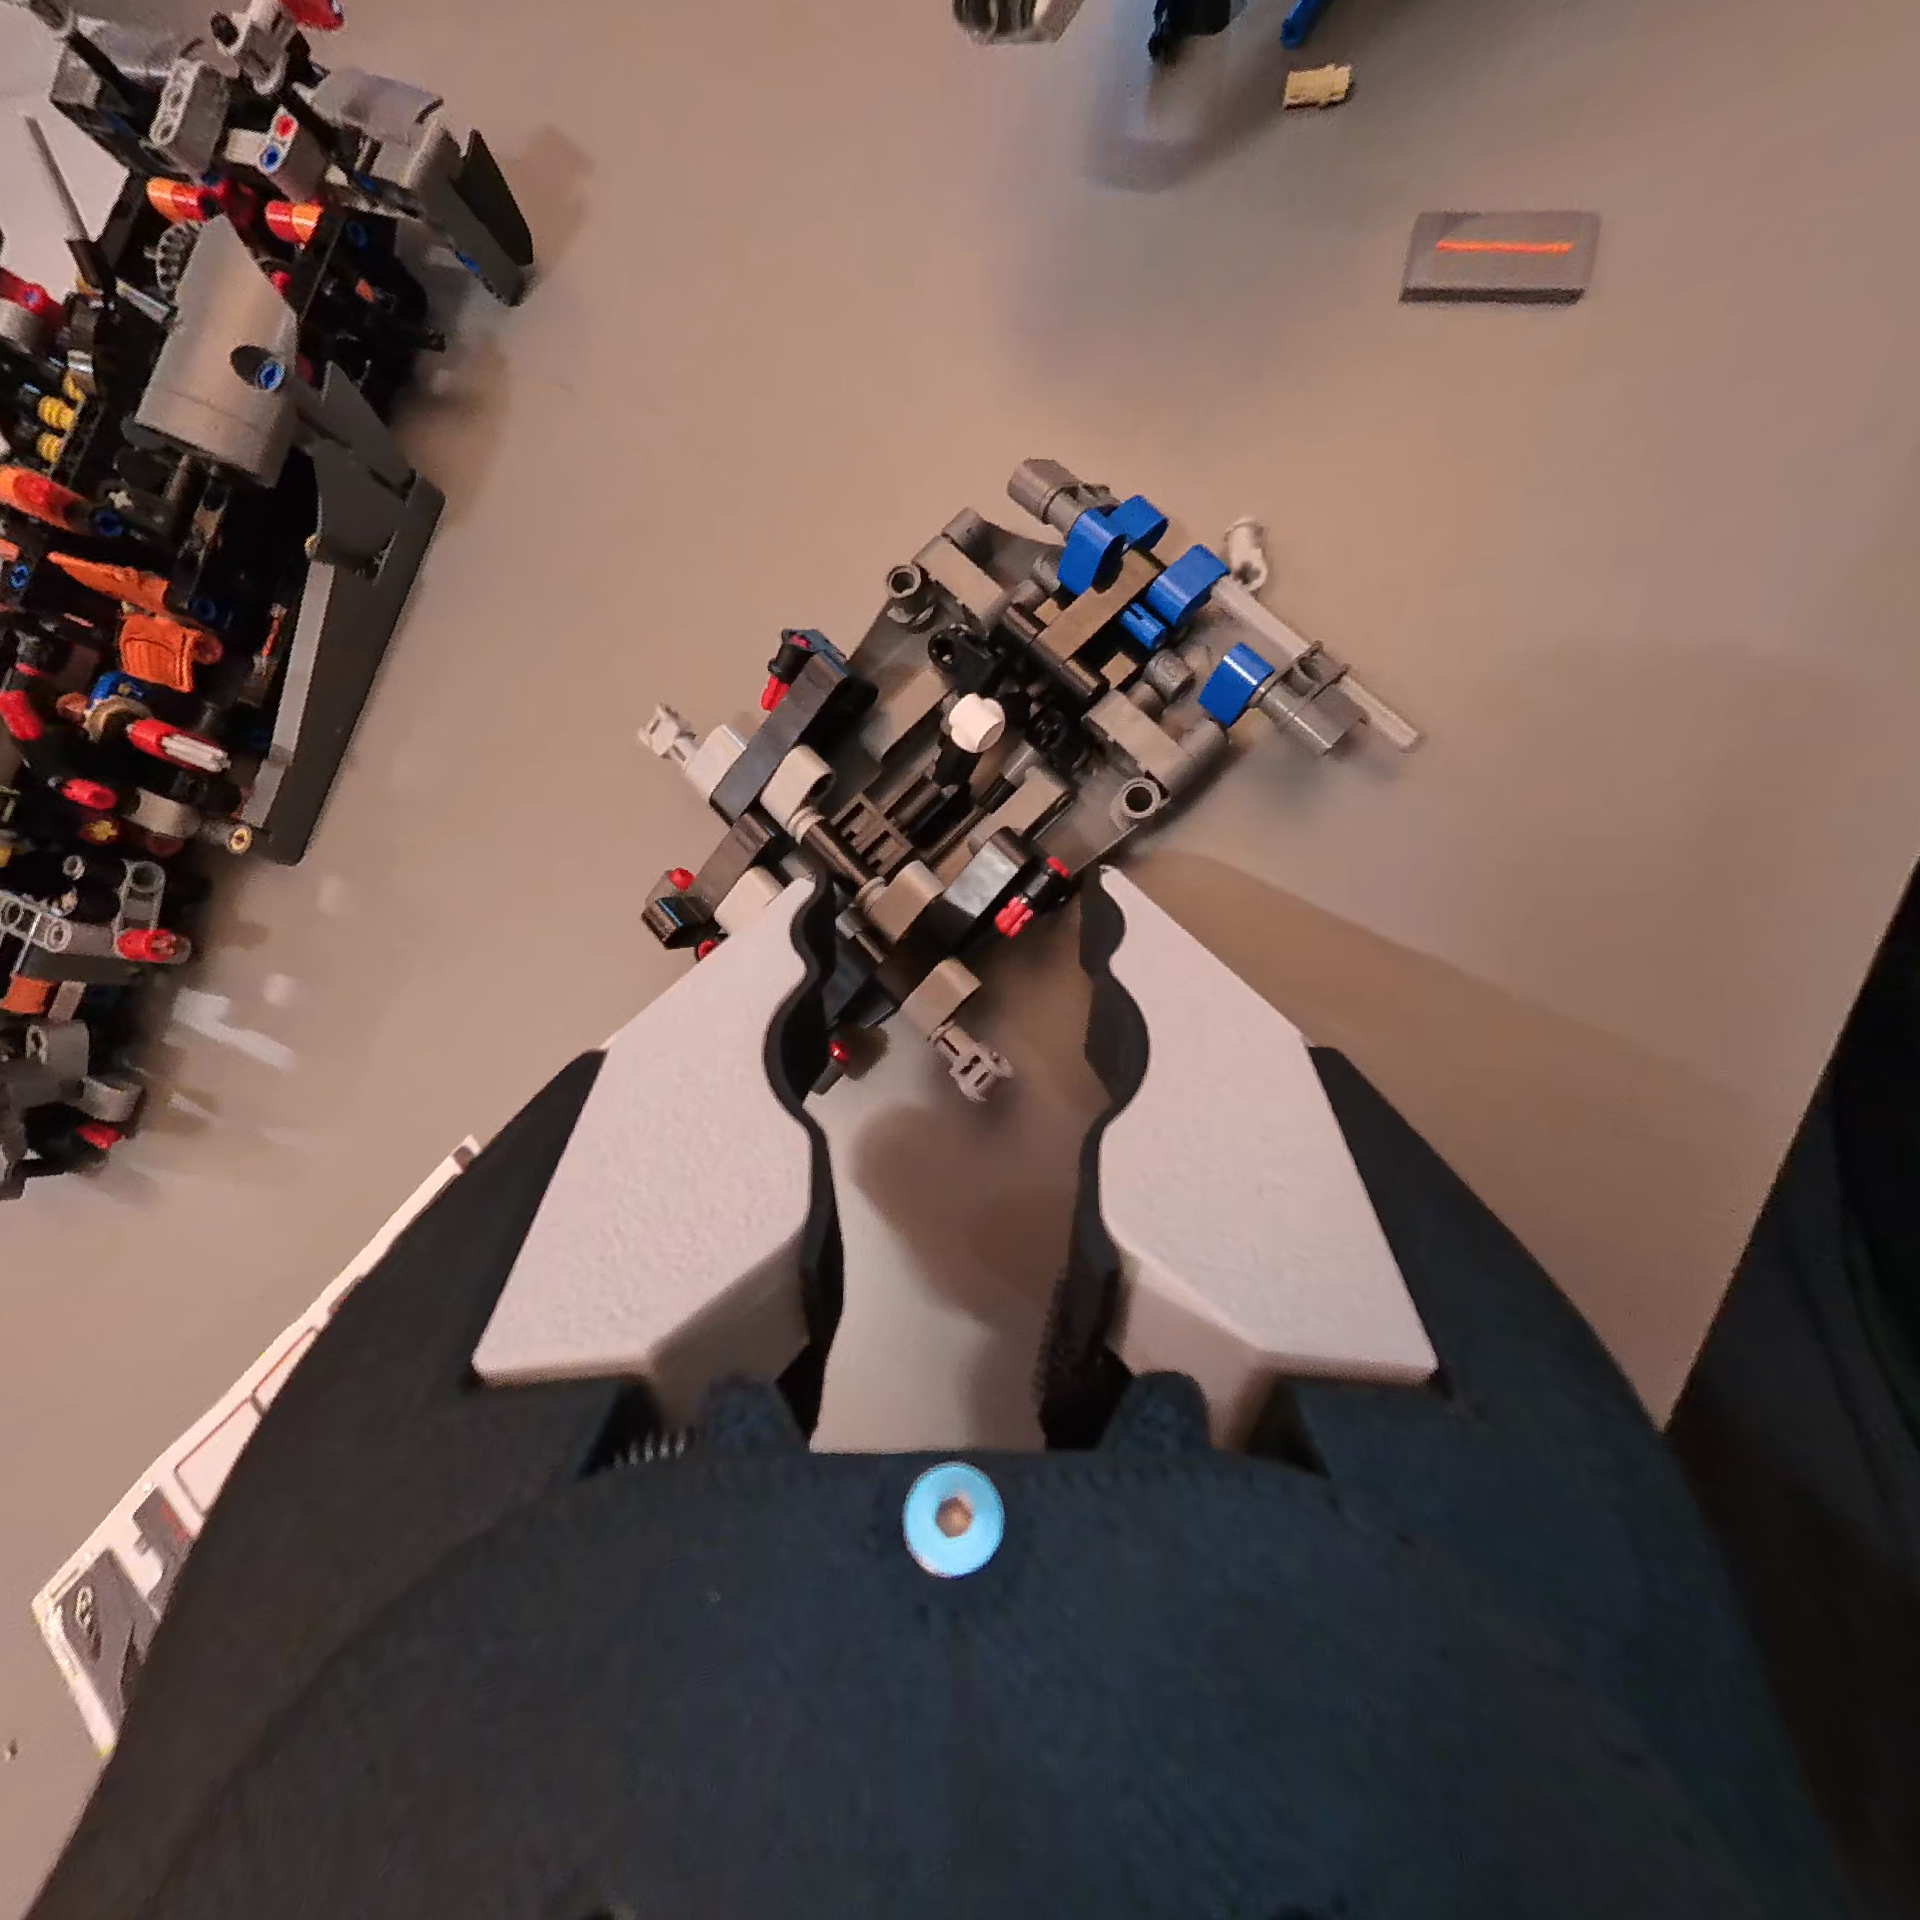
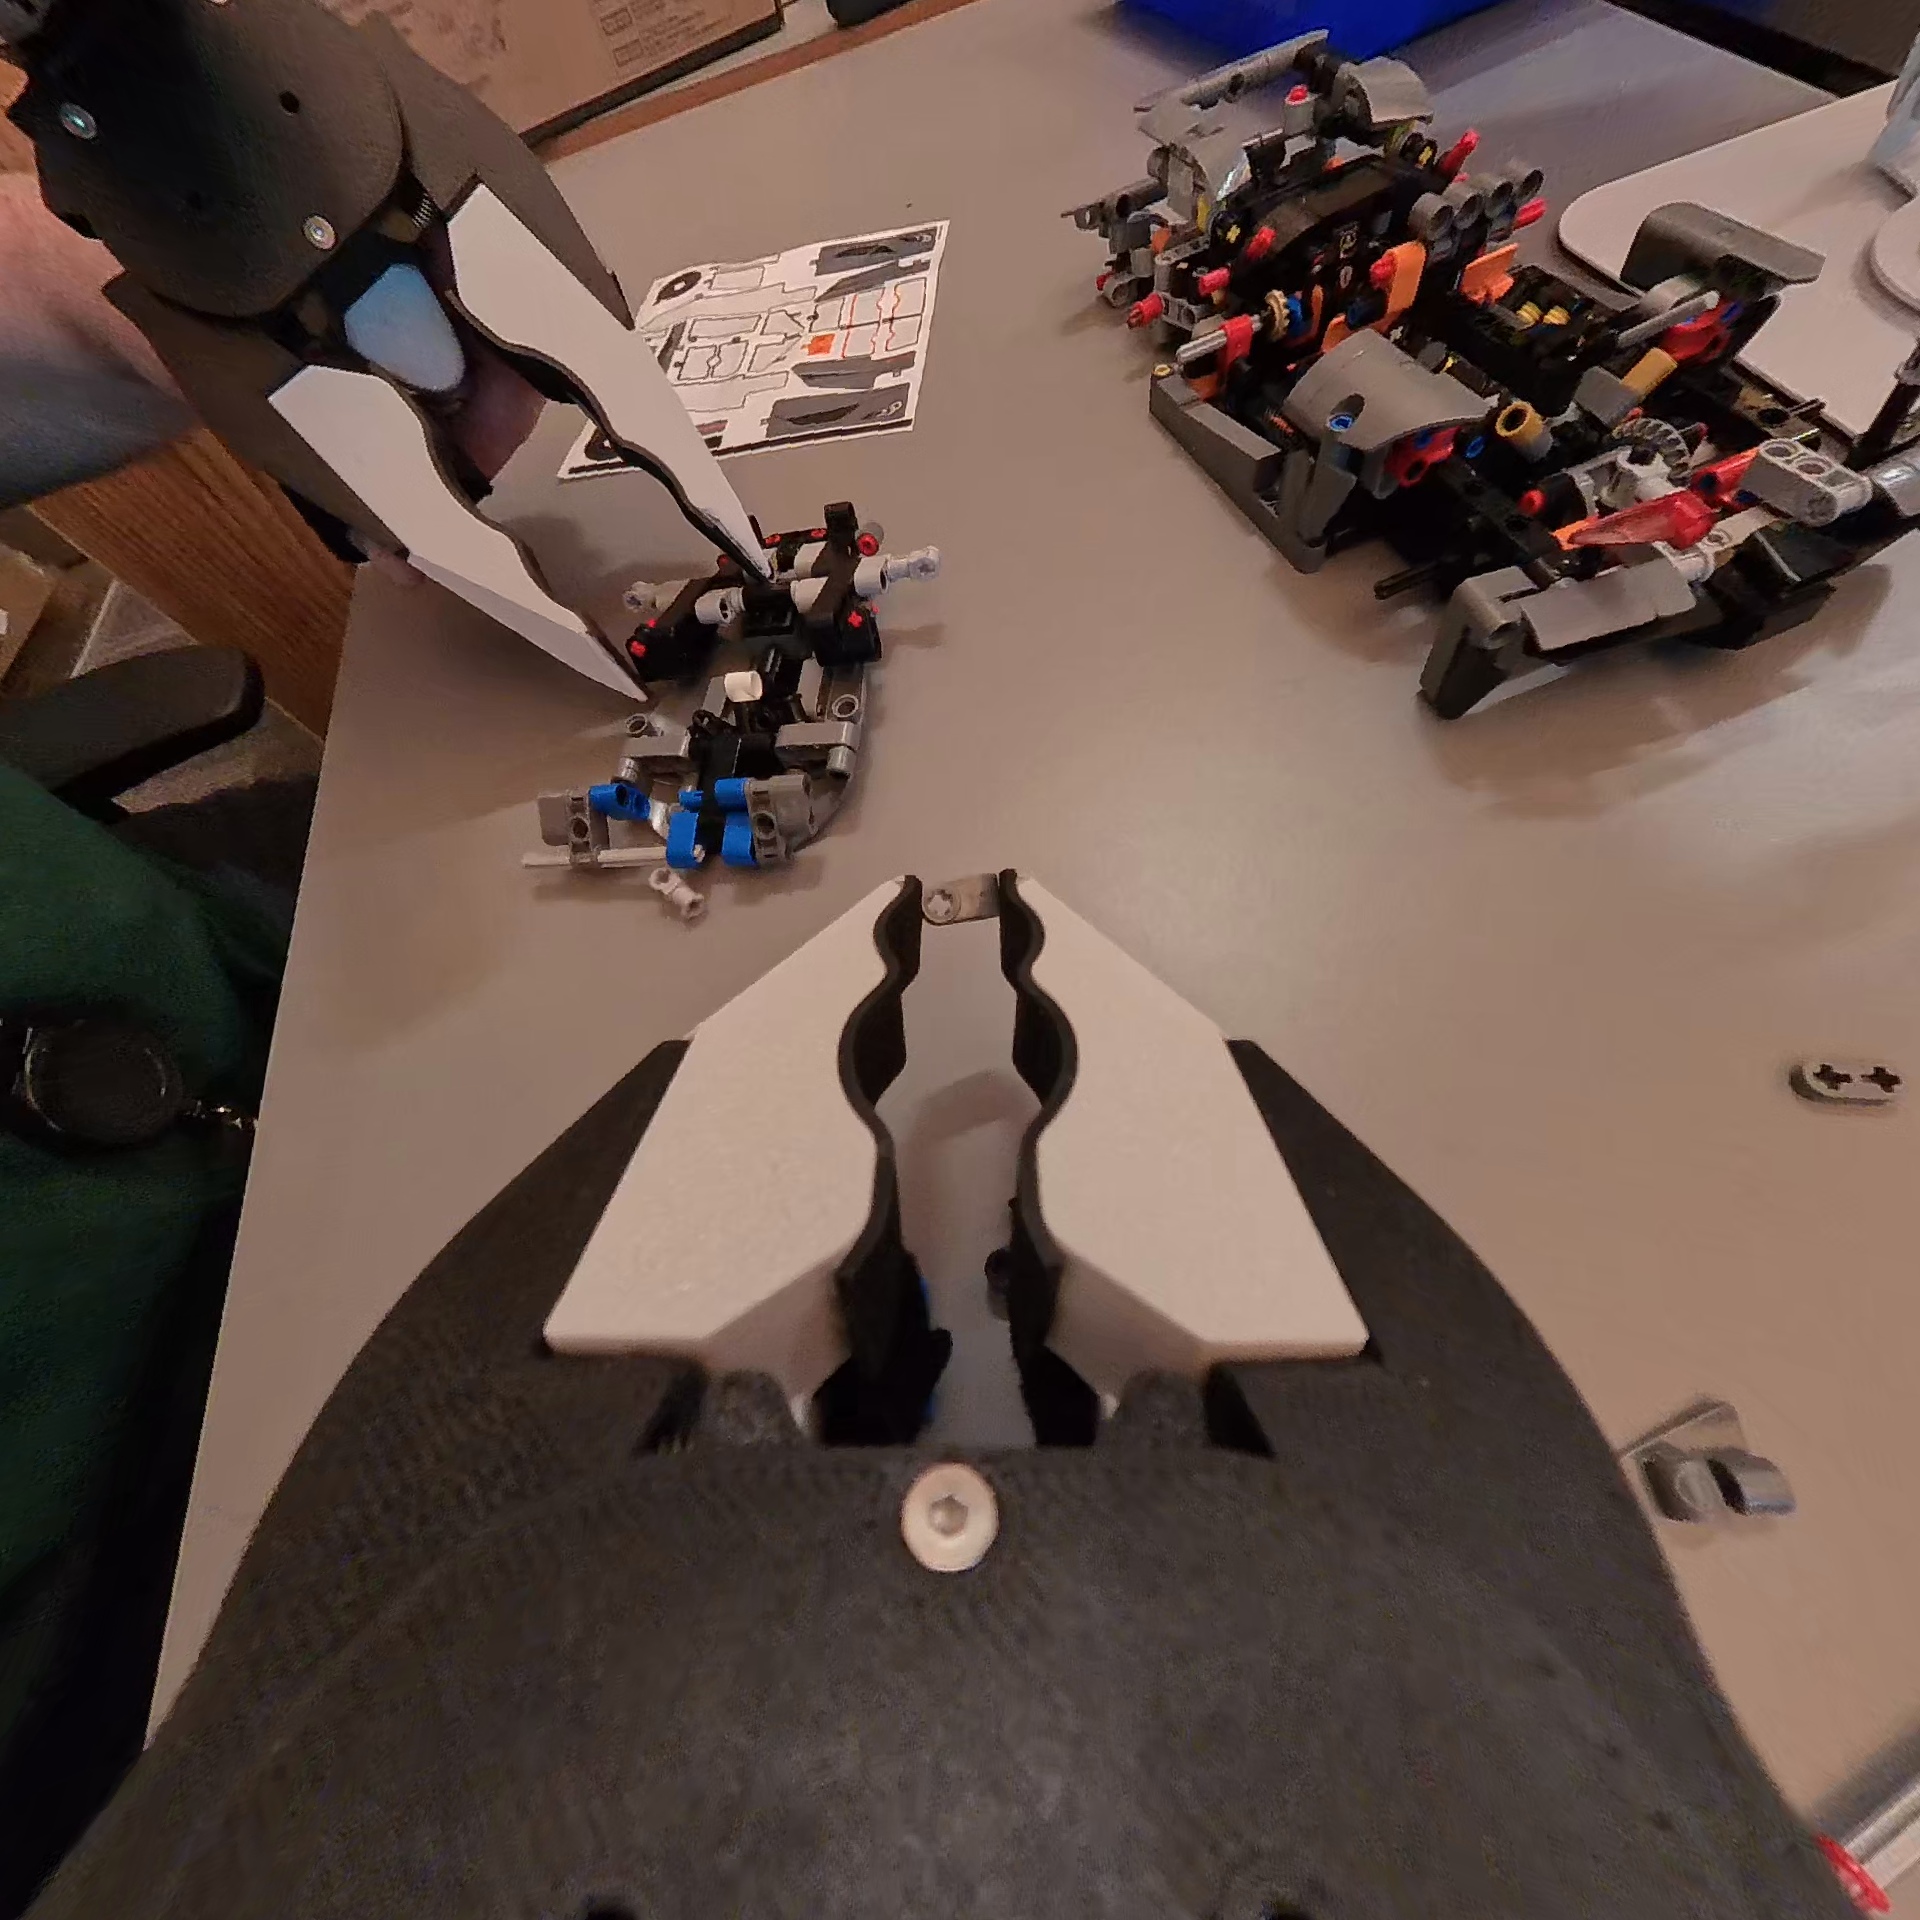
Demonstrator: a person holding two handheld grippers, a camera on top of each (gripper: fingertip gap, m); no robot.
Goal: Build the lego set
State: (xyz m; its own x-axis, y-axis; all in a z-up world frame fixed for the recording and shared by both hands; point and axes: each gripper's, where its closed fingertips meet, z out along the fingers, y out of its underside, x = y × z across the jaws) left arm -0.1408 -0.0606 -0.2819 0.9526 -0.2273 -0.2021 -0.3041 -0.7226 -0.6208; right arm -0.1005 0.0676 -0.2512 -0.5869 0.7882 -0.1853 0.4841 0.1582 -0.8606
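On the grey table (image 2: 1143, 779): small lego subassembly (image 1: 966, 748), near the large chassis build (image 2: 1507, 395). Left gripper (image 1: 956, 883), jaws apart, straddles the subassembly's near end. Right gripper (image 2: 961, 894) pinches a small grey lego piece (image 2: 958, 898) at its tips.

Two hand-held grippers are showing matte black textured bodies and pale grey fingers with wavy black inner edges; the left hand-held gripper (image 1: 951, 883) is carrying a blue washer (image 1: 953, 1518), the right hand-held gripper (image 2: 961, 896) a white screw (image 2: 949, 1518).
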